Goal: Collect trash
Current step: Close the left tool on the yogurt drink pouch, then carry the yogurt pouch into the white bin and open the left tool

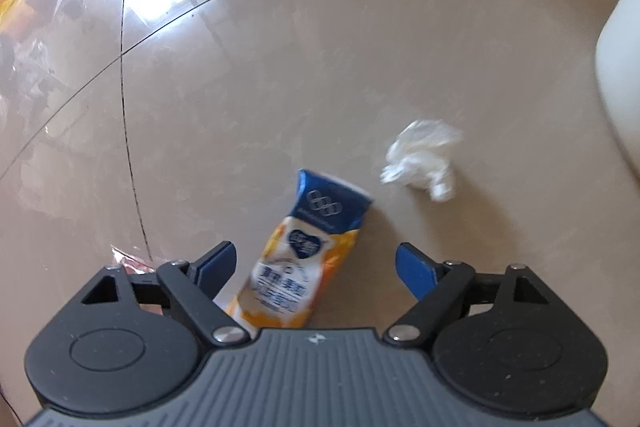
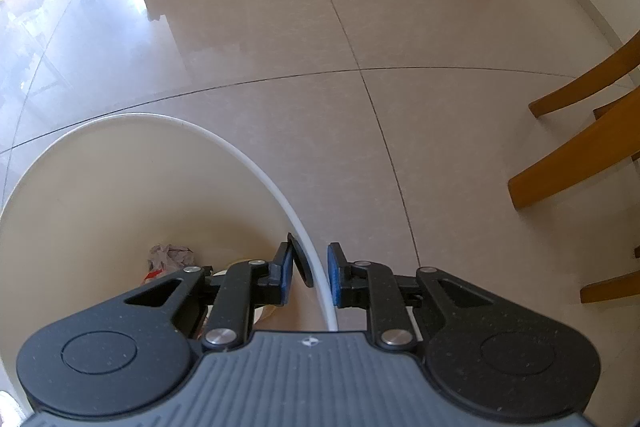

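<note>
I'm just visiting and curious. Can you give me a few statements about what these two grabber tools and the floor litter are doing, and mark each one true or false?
1. The left gripper is open over a drink carton lying on the floor. True.
2. The crumpled tissue is inside the bin. False: it lies on the floor tiles beside the carton.
3. The right gripper is closed on the white bin's rim. True.
4. The bin is empty. False: crumpled trash lies inside.
</note>
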A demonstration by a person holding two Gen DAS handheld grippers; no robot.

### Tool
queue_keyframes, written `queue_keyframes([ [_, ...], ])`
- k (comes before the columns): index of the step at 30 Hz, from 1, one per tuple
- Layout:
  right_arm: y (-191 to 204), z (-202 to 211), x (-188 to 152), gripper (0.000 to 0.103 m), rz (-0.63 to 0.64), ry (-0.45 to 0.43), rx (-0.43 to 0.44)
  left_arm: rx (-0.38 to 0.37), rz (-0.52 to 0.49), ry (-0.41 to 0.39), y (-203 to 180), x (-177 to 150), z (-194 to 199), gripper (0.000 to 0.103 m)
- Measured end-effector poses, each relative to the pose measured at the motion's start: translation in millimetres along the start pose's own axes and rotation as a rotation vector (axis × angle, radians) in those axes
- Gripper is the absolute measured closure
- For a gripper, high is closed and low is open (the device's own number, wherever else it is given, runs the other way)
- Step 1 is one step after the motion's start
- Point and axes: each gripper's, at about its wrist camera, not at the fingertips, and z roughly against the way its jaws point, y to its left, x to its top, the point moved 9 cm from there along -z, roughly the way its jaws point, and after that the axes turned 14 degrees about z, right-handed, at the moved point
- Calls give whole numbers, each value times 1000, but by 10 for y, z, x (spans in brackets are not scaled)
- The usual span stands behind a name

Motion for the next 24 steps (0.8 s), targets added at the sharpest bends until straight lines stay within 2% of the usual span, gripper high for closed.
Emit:
queue_keyframes([
  [6,42,14,11,81,8,1,-11,0,-24,38,64,-80,-223,33],
  [8,52,22,17,80,10,0,-14,-26,4,39,69,-99,-266,38],
  [10,62,37,23,80,12,-2,-15,-46,31,47,77,-102,-269,55],
  [13,81,50,22,80,15,-4,-17,-54,39,64,67,-126,-272,66],
  [19,94,59,7,80,24,-6,-22,-50,69,57,29,-91,-76,69],
  [24,108,75,10,80,18,-6,-21,-49,47,62,-108,-73,212,69],
])
